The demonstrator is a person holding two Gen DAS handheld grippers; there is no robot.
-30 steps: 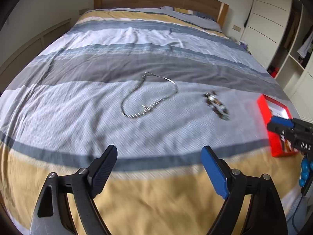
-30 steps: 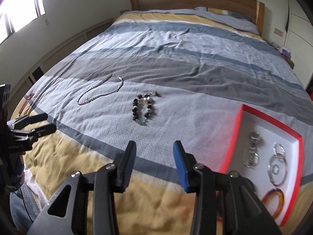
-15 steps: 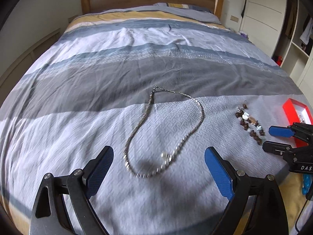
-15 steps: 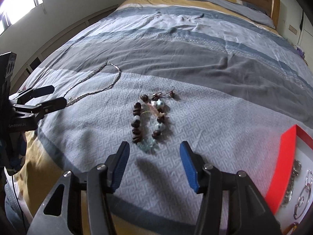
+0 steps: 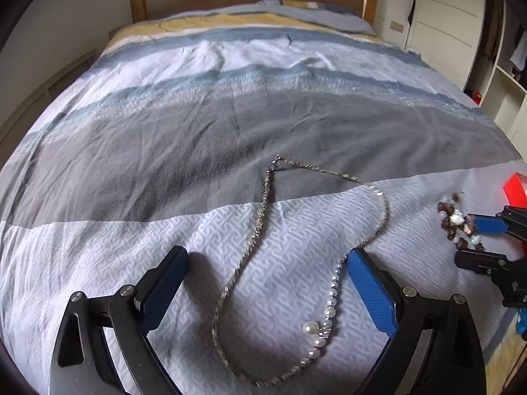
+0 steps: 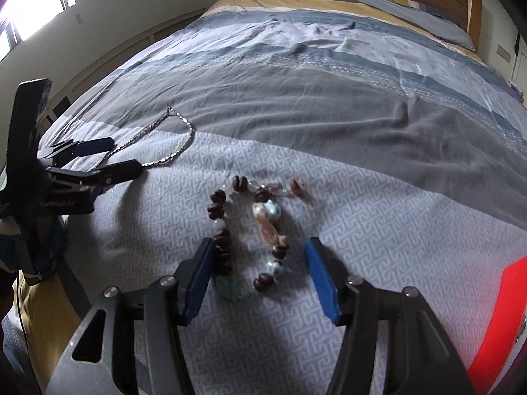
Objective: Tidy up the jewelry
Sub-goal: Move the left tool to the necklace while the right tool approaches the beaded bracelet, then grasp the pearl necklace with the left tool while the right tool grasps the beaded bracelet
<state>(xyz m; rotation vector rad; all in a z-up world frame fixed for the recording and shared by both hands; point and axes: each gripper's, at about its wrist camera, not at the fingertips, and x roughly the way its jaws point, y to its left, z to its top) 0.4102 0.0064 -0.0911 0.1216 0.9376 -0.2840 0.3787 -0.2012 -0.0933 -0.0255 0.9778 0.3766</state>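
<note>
Near the bed's foot edge, the necklace point(image 5: 296, 263) is straddled by the widely parted left gripper point(image 5: 266, 279), the beaded bracelet point(image 6: 250, 237) by the half-spread right gripper point(image 6: 260, 276); nothing is gripped. Both jaws have just been opening. Bedspread point(image 5: 230, 131) could be pinched, or thin chain missed.

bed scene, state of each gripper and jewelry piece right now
left gripper: open, jaws just widened, straddling the necklace
silver chain necklace with pearls: lying looped on bedspread, not gripped
right gripper: open, jaws just widened
brown bead bracelet: flat on bedspread, between the jaws
</note>
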